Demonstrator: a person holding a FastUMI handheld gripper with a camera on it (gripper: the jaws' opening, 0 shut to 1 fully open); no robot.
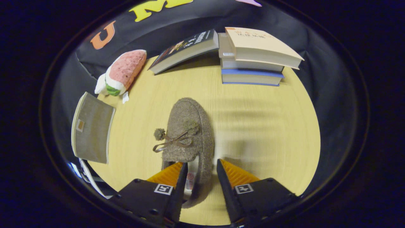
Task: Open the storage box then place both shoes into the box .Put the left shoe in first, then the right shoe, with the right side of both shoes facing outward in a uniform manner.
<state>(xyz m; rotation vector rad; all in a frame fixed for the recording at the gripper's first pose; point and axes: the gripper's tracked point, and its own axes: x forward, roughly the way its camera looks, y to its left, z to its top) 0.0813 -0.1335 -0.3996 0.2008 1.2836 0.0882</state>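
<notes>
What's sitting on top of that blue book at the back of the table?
Two more books lie stacked on the blue book, the top one tan-covered. Its own cover is hidden beneath them. The gripper is open around the fuzzy shoe's heel.

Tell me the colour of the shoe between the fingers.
Brownish grey and fuzzy, with a brown bow, best seen in the gripper view: shoe.

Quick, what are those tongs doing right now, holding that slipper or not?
Tongs: open, straddling the heel end of the slipper on the table, not yet squeezing it.
</notes>
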